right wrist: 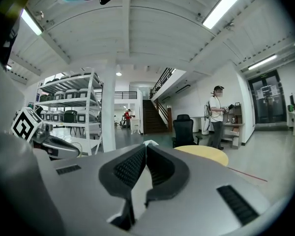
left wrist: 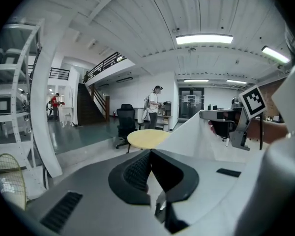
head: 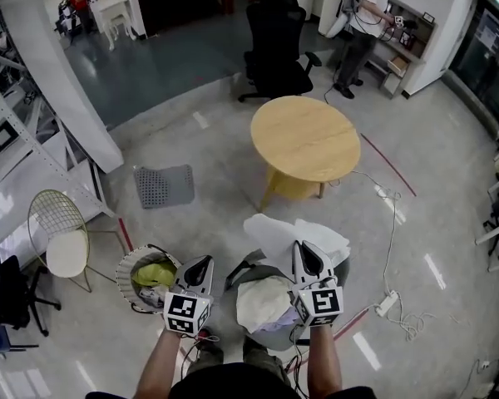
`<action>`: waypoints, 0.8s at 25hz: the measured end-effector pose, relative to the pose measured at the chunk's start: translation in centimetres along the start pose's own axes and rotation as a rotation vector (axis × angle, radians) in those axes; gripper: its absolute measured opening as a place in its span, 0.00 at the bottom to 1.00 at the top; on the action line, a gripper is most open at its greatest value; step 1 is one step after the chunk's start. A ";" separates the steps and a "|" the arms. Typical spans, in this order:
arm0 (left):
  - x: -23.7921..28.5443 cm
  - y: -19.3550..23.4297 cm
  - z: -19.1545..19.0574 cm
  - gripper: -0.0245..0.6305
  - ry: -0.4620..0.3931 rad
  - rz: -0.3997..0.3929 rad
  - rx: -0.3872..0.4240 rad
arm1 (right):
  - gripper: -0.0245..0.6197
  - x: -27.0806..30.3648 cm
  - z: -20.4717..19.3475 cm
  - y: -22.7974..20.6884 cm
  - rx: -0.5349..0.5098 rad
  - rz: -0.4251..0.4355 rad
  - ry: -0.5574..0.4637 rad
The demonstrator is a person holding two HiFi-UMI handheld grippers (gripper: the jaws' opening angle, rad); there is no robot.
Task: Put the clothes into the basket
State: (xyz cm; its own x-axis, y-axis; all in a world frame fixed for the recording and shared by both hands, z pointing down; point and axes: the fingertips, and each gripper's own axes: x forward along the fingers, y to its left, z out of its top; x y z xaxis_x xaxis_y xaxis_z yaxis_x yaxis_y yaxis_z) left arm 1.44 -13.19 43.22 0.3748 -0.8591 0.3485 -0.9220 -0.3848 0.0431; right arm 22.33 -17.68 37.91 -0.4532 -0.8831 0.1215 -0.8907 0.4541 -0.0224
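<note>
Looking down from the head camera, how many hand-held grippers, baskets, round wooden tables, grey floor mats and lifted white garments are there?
grippers: 2 (left gripper, right gripper)
basket: 1
round wooden table: 1
grey floor mat: 1
white garment, clamped by both grippers: 1
Total: 6

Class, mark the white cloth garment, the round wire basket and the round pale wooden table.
white cloth garment (head: 274, 231): head view, spread upper part.
round wire basket (head: 123, 268): head view, left rim.
round pale wooden table (head: 305, 137): head view, middle of top.
</note>
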 end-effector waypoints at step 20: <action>-12.1 11.7 -3.4 0.05 -0.033 0.220 -0.081 | 0.09 4.8 3.3 18.3 -0.065 0.278 -0.048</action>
State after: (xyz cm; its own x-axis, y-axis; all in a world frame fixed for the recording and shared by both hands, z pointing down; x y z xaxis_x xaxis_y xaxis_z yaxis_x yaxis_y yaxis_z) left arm -14.20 -6.12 42.72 0.1653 -0.9305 0.3267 -0.9862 -0.1595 0.0447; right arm 3.72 -14.01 34.84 -0.6825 -0.7273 0.0723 -0.7283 0.6851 0.0159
